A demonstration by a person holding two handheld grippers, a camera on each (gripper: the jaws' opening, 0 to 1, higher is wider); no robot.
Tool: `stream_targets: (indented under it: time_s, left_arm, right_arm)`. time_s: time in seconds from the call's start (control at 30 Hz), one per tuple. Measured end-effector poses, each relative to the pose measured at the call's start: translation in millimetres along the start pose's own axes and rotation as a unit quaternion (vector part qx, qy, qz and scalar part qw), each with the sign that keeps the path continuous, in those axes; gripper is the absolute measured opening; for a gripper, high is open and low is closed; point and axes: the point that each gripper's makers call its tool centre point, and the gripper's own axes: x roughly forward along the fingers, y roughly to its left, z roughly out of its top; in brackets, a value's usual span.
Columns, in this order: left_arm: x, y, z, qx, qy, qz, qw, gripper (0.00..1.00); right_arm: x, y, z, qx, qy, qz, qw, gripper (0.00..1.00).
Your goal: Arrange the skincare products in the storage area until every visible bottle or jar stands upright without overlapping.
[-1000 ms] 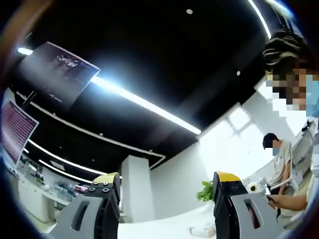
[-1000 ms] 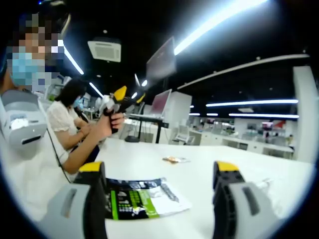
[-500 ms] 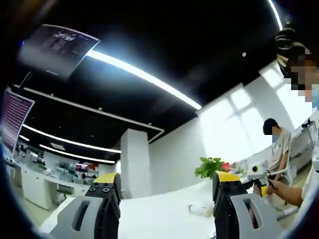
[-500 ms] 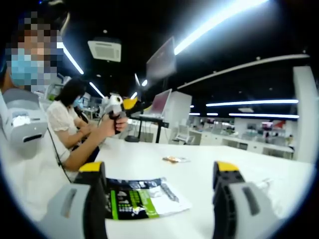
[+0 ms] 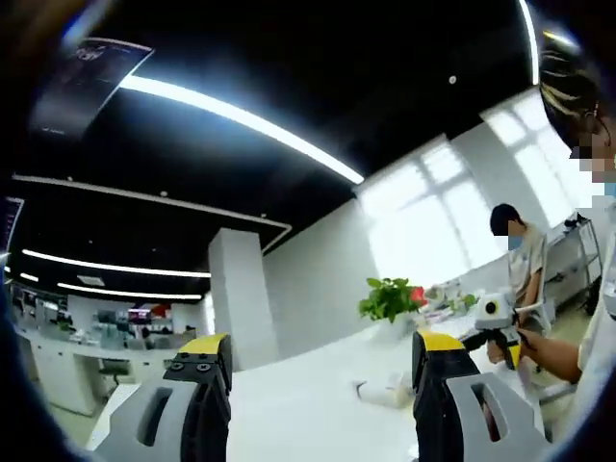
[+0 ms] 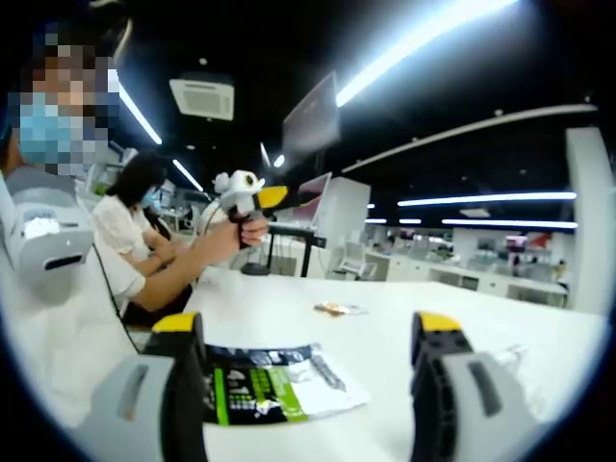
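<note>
My left gripper (image 5: pixel 322 351) is open, held up in the air, with nothing between its jaws. It looks over a white table (image 5: pixel 308 414) on which a small pale thing (image 5: pixel 383 392) lies; I cannot tell what it is. My right gripper (image 6: pixel 308 332) is open too, low over the white table (image 6: pixel 289 318), with nothing held. Just beyond its jaws lies a flat packet (image 6: pixel 269 383) printed green and black. In the right gripper view a hand lifts the left gripper (image 6: pixel 246 191) at the left. In the left gripper view the right gripper (image 5: pixel 496 318) sits at the right edge.
A small wrapper (image 6: pixel 337 309) lies further out on the table, and a crumpled clear wrap (image 6: pixel 510 356) is at the right. A potted plant (image 5: pixel 388 298) stands at the table's far end. Seated people (image 6: pixel 135 226) work close by, and another person (image 5: pixel 520 260) stands at the right.
The left gripper view has tipped downward, bringing more of the table and the plant into sight. In the right gripper view the hand has raised and turned the left gripper. The right gripper stays still.
</note>
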Motion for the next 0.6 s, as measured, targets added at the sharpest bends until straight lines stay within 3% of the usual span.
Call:
stream_targets:
  time_s: [0.17, 0.47, 0.6]
  left_arm:
    - [14.5, 8.9, -24.0, -0.022, 0.037, -0.010, 0.9990, 0.84]
    - [22.0, 25.7, -45.6, -0.045, 0.091, -0.034, 0.9942, 0.84]
    - [21.7, 26.1, -68.5, -0.105, 0.129, -0.047, 0.9849, 0.89]
  right_arm:
    - [0.3, 0.7, -0.8, 0.000, 0.001, 0.001, 1.0000, 0.89]
    - [0.0, 0.1, -1.1, 0.000, 0.002, 0.000, 1.0000, 0.89]
    - [-0.3, -0.3, -1.8, -0.001, 0.003, -0.002, 1.0000, 0.89]
